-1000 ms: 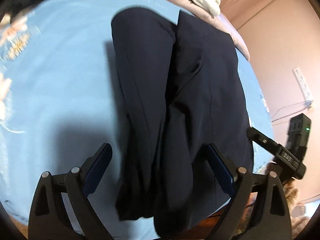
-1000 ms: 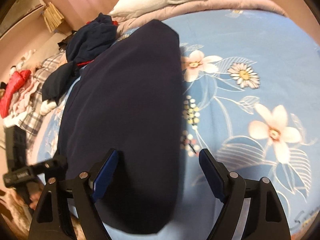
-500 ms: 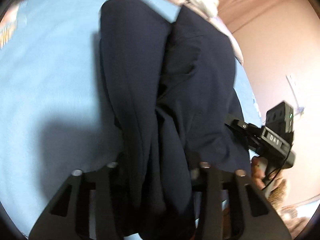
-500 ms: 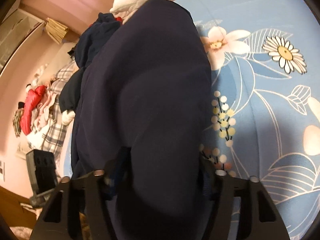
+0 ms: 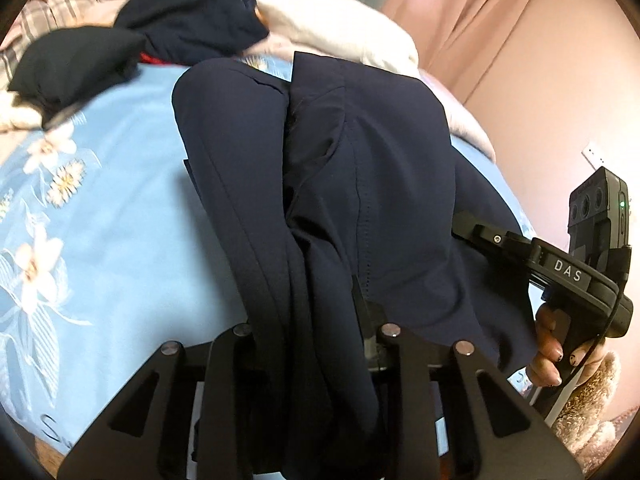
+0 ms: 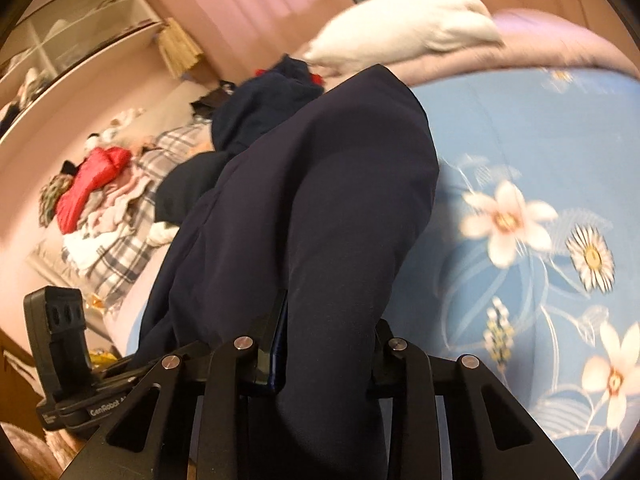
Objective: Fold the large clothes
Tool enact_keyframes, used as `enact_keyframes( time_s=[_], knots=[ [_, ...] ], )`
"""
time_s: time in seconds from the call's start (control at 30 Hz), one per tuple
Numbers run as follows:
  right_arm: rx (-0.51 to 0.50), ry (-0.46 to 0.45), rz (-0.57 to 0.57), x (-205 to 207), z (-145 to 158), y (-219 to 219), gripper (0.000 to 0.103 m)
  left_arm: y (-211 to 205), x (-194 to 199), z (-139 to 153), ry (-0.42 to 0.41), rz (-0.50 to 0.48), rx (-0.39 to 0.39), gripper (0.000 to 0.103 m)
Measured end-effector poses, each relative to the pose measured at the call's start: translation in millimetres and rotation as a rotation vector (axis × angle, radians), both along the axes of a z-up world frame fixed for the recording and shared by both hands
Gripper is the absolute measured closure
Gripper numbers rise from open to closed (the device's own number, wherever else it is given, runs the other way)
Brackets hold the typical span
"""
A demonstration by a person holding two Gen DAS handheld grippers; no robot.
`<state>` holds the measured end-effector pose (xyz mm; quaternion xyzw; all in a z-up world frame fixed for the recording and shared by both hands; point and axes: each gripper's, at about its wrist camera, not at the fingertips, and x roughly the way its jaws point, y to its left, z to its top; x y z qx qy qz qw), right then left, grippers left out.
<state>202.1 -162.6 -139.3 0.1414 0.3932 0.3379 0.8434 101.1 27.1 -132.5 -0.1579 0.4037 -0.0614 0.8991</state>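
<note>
Trousers (image 5: 360,184), navy and folded lengthwise, lie along the blue flowered bedsheet (image 5: 112,240), and I use them as my landmark. I have both tools clamped on their near end: my left tool (image 5: 316,344) has its fingers drawn in on a bunched fold of the cloth, and my right tool (image 6: 320,344) is likewise pinched on the near edge, with fabric draped over and between its fingers. From the left wrist camera I see the two legs side by side with a dark crease between them, and a stitched seam running down the right-hand leg.

Beyond the far end of the trousers sits a white pillow (image 5: 340,28) on a pinkish quilt (image 6: 560,40). Just left of that far end lies a heap of dark navy garments (image 5: 188,20), a bit of red showing under it; it touches or nearly touches the trousers, I cannot tell which. Further left of the trousers, off the sheet, I see a plaid blanket (image 6: 120,256) carrying a loose pile of laundry with a red jacket (image 6: 88,184) on top. Shelving (image 6: 72,40) stands against the wall behind that pile.

Right of the trousers, in the left wrist view, my right hand (image 5: 560,348) grips the other handle, labelled DAS, close against the trouser edge. Pink curtains (image 5: 480,12) hang beyond the pillow.
</note>
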Motion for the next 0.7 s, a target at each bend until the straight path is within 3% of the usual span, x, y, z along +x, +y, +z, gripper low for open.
enact_keyframes(
  time_s=[0.2,0.47,0.7],
  knots=[
    [-0.026,-0.037,0.016,13,-8,24,0.072,13,-1,-11,-0.002,0.056,0.018,0.077],
    [-0.101,0.045,-0.003,20,-37,21,0.072,25,31,-47,0.099,0.071,0.005,0.076],
    [-0.161,0.095,-0.042,20,-47,20,0.065,26,35,-54,0.142,0.093,-0.002,0.071]
  ],
)
